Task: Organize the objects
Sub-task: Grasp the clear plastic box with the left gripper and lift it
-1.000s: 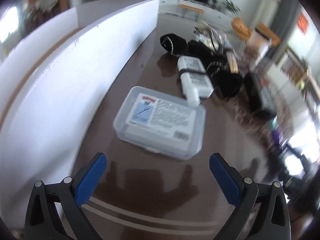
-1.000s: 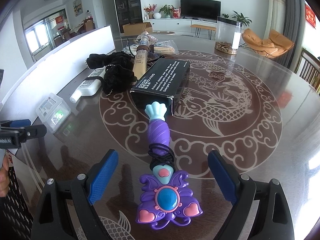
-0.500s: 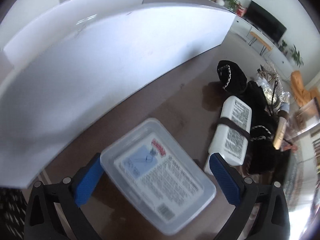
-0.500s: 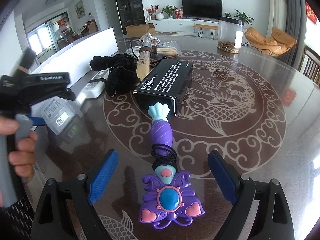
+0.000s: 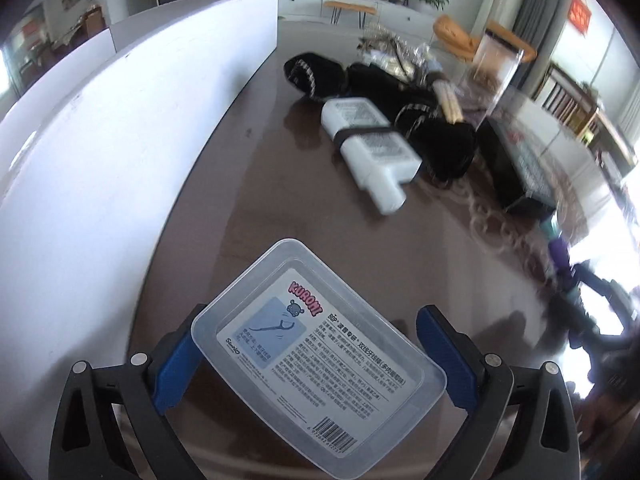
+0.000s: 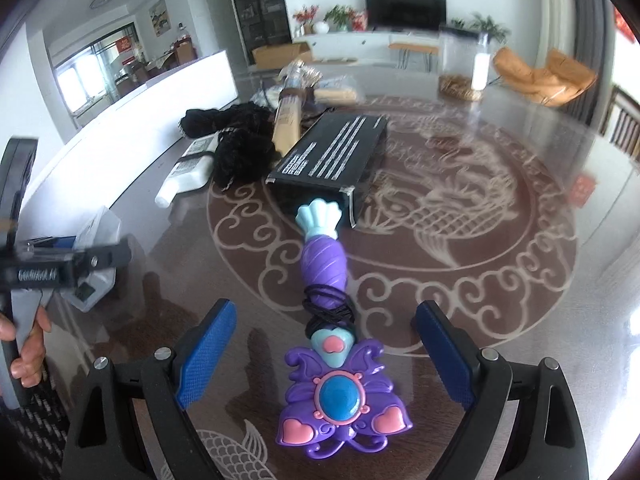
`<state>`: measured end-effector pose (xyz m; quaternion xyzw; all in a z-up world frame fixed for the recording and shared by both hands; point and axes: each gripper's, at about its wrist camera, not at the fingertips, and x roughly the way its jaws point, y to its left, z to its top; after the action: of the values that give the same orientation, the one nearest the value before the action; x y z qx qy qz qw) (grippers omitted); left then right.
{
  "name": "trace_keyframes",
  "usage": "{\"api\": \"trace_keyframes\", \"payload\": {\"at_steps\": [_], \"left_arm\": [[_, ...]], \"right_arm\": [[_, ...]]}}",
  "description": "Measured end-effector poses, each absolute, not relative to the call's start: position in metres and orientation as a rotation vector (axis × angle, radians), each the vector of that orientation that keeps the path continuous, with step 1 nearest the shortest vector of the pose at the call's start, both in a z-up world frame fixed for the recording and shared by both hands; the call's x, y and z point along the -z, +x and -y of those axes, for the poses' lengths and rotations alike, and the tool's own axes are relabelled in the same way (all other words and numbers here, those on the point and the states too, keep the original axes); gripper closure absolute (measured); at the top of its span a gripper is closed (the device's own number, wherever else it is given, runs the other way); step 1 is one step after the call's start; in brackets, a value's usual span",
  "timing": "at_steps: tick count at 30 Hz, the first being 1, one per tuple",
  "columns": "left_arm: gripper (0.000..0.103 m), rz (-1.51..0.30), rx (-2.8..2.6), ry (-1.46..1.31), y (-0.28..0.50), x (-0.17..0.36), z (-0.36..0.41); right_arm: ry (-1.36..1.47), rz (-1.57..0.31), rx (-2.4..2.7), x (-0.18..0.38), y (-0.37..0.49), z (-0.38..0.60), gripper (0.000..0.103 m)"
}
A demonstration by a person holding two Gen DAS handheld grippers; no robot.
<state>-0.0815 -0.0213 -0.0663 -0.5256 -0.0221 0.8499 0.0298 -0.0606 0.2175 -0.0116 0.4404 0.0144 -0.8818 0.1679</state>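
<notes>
A clear plastic case [image 5: 316, 364], its lid closed and labelled with a picture of a floss pick, is framed between the blue pads of the left gripper [image 5: 304, 356]; its contents cannot be made out through the label. The jaws are spread wide, the left pad [image 5: 174, 364] at the case's near corner and the right pad [image 5: 446, 360] just beside its far edge; whether either pad touches cannot be told, nor whether the case is lifted off the glossy brown table [image 5: 280, 184]. A long white bin [image 5: 100, 152] stands along the table's left side, its inside out of sight.

Further along the table, a white bottle [image 5: 374, 148] banded in black lies on its side against a heap of black fabric [image 5: 432, 136], with a black box [image 5: 516, 168] to the right.

In the right wrist view, a purple toy wand [image 6: 332, 344] lies flat on the patterned tabletop, its butterfly head between the pads of the right gripper [image 6: 324, 352], which touch nothing. These jaws are likewise wide open. The wand's pale blue shell tip reaches the open end of the black box. A clear canister [image 6: 464, 64] stands at the far edge, brown matter lying in its base.
</notes>
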Motion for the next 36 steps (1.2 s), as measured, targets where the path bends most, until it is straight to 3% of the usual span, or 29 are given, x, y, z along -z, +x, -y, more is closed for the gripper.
{"api": "trace_keyframes", "payload": {"at_steps": [8, 13, 15, 19, 21, 24, 28, 29, 33, 36], "left_arm": [[0.001, 0.081, -2.503, -1.709, -0.068, 0.065, 0.030], [0.001, 0.164, -2.479, -1.604, -0.062, 0.054, 0.017], [0.001, 0.102, -2.504, -1.538, -0.065, 0.053, 0.007], [0.001, -0.199, -2.613, -1.531, -0.067, 0.058, -0.016], [0.001, -0.235, -2.594, -1.532, -0.070, 0.058, -0.017], [0.001, -0.132, -2.580, -1.483, -0.077, 0.047, -0.013], [0.000, 0.180, -2.414, -1.542, -0.109, 0.051, -0.006], [0.000, 0.188, -2.387, -1.568, -0.115, 0.056, -0.009], [0.000, -0.081, -2.467, -1.577, -0.116, 0.051, -0.022], [0.000, -0.014, -2.493, -1.478, -0.101, 0.034, -0.014]], "right_arm": [[1.403, -0.032, 2.316, 0.004, -0.077, -0.219, 0.009], [1.456, -0.064, 2.215, 0.001, -0.079, -0.210, 0.009], [1.478, -0.123, 2.176, -0.002, -0.082, -0.203, 0.009], [1.523, -0.231, 2.156, -0.011, -0.092, -0.197, 0.009], [1.527, -0.241, 2.166, -0.017, -0.098, -0.200, 0.009], [1.538, -0.196, 2.167, -0.020, -0.103, -0.203, 0.009], [1.541, -0.141, 2.145, -0.018, -0.102, -0.199, 0.009], [1.541, -0.134, 2.142, -0.017, -0.102, -0.198, 0.009], [1.527, -0.124, 2.152, -0.022, -0.098, -0.200, 0.009], [1.497, -0.175, 2.187, -0.027, -0.095, -0.204, 0.009]]}}
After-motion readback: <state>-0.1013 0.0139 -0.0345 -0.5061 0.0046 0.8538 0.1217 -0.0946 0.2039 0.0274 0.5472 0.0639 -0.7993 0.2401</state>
